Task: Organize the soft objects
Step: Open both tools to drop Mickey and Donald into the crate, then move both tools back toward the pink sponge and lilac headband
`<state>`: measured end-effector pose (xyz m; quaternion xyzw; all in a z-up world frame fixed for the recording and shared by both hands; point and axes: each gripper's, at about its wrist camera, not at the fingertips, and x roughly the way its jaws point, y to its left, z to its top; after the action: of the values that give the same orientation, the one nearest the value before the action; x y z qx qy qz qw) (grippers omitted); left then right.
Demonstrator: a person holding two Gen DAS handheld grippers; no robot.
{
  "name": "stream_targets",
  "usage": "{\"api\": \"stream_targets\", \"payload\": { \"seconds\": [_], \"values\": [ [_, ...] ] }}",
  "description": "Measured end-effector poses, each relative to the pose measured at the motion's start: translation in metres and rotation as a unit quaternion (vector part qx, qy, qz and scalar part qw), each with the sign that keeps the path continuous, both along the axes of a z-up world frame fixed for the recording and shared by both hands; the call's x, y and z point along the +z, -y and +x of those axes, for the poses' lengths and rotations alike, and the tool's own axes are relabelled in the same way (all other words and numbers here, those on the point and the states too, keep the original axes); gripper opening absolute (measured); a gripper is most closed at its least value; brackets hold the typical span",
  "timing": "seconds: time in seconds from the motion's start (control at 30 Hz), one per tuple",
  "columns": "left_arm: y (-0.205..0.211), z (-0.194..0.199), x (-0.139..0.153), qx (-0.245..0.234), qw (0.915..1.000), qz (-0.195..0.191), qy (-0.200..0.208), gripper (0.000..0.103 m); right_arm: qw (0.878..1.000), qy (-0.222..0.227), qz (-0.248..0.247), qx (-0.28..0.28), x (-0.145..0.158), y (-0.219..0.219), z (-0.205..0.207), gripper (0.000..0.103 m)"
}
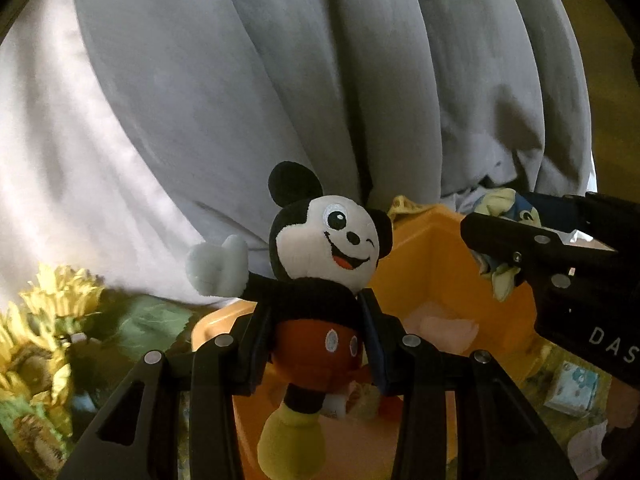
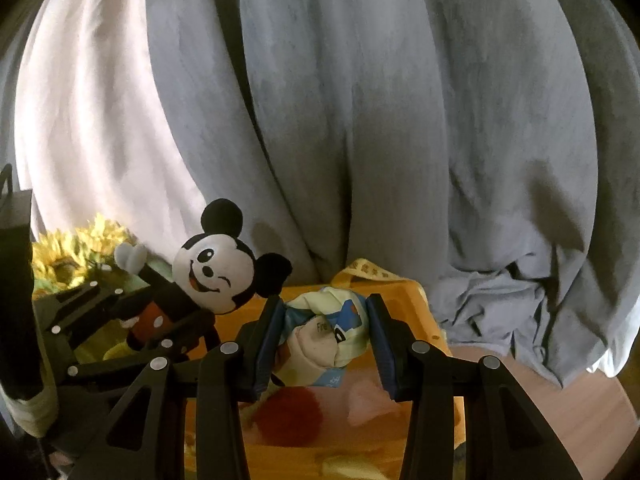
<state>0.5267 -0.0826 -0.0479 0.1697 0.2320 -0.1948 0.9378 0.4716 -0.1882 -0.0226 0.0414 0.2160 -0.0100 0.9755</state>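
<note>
My left gripper (image 1: pixel 316 320) is shut on a Mickey Mouse plush (image 1: pixel 320 248), gripping its red shorts and holding it upright above the orange bin (image 1: pixel 440 260). My right gripper (image 2: pixel 324 320) is shut on a rolled cloth bundle (image 2: pixel 328 328), pale yellow and blue with print, held above the same orange bin (image 2: pixel 408 292). The right gripper also shows at the right of the left wrist view (image 1: pixel 504 248), with the bundle (image 1: pixel 504 204) in it. The plush (image 2: pixel 212 276) and left gripper (image 2: pixel 160 312) show at the left of the right wrist view.
Grey and white curtains (image 1: pixel 280 80) hang right behind. Yellow artificial sunflowers (image 1: pixel 52 312) stand at the left. The bin holds a red soft item (image 2: pixel 288 416) and pink cloth (image 1: pixel 444 328). A small tissue pack (image 1: pixel 576 392) lies to the right of the bin. Wooden floor (image 2: pixel 580 408) shows at the right.
</note>
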Motion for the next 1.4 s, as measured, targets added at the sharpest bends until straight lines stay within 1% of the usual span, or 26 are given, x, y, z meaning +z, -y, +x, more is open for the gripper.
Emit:
{"api": "stream_targets", "payload": {
  "seconds": [0.17,0.2,0.23,0.3,0.33,0.4,0.57,0.67,0.8,0.83,0.93,0.97,1.03,1.1,1.23,1.4],
  "values": [
    [0.005,0.011,-0.01,-0.009,0.9997,0.004,-0.023,0.043,1.0,-0.018,0.0,-0.003,-0.012,0.004,0.013,0.044],
    [0.005,0.012,-0.012,-0.006,0.9997,0.002,-0.025,0.049,1.0,-0.018,0.002,-0.003,-0.014,0.005,0.015,0.045],
    [0.004,0.013,-0.012,-0.003,0.9997,-0.002,-0.026,0.057,1.0,-0.024,0.007,-0.003,-0.016,0.007,0.018,0.049],
    [0.002,0.014,-0.013,0.006,0.9996,-0.012,-0.027,0.064,1.0,-0.028,0.011,-0.004,-0.02,0.009,0.021,0.058],
    [0.001,0.013,-0.011,0.012,0.9995,-0.014,-0.025,0.067,0.999,-0.029,0.01,-0.009,-0.021,0.01,0.021,0.059],
    [-0.003,0.011,-0.01,0.022,0.9994,-0.018,-0.019,0.069,0.999,-0.031,0.009,-0.014,-0.023,0.012,0.022,0.059],
    [-0.011,0.005,-0.005,0.039,0.9986,-0.03,-0.016,0.07,0.999,-0.033,0.009,-0.023,-0.024,0.014,0.019,0.059],
    [-0.016,-0.004,0.002,0.06,0.9972,-0.045,-0.009,0.075,0.999,-0.03,0.009,-0.022,-0.021,0.014,0.016,0.06],
    [-0.025,-0.016,0.015,0.085,0.994,-0.068,0.002,0.083,0.999,-0.018,0.004,-0.027,-0.015,0.014,0.007,0.064],
    [-0.027,-0.019,0.017,0.091,0.9934,-0.071,0.004,0.083,0.999,-0.017,0.005,-0.028,-0.013,0.015,0.005,0.066],
    [-0.031,-0.029,0.025,0.099,0.9913,-0.087,0.004,0.09,0.999,-0.014,0.01,-0.031,-0.008,0.015,-0.003,0.069],
    [-0.033,-0.033,0.027,0.102,0.9907,-0.09,0.005,0.09,0.999,-0.008,0.009,-0.033,-0.006,0.015,-0.006,0.069],
    [-0.035,-0.041,0.03,0.107,0.9898,-0.094,0.012,0.093,0.999,-0.003,0.008,-0.033,-0.001,0.014,-0.014,0.075],
    [-0.035,-0.049,0.033,0.11,0.9892,-0.095,0.018,0.096,1.0,0.006,0.008,-0.03,0.002,0.014,-0.021,0.077],
    [-0.036,-0.067,0.039,0.116,0.9884,-0.093,0.03,0.099,0.999,0.013,0.0,-0.033,0.011,0.014,-0.039,0.077],
    [-0.035,-0.098,0.047,0.12,0.9876,-0.086,0.053,0.102,0.999,0.019,-0.005,-0.043,0.017,0.018,-0.063,0.079]
  ]
}}
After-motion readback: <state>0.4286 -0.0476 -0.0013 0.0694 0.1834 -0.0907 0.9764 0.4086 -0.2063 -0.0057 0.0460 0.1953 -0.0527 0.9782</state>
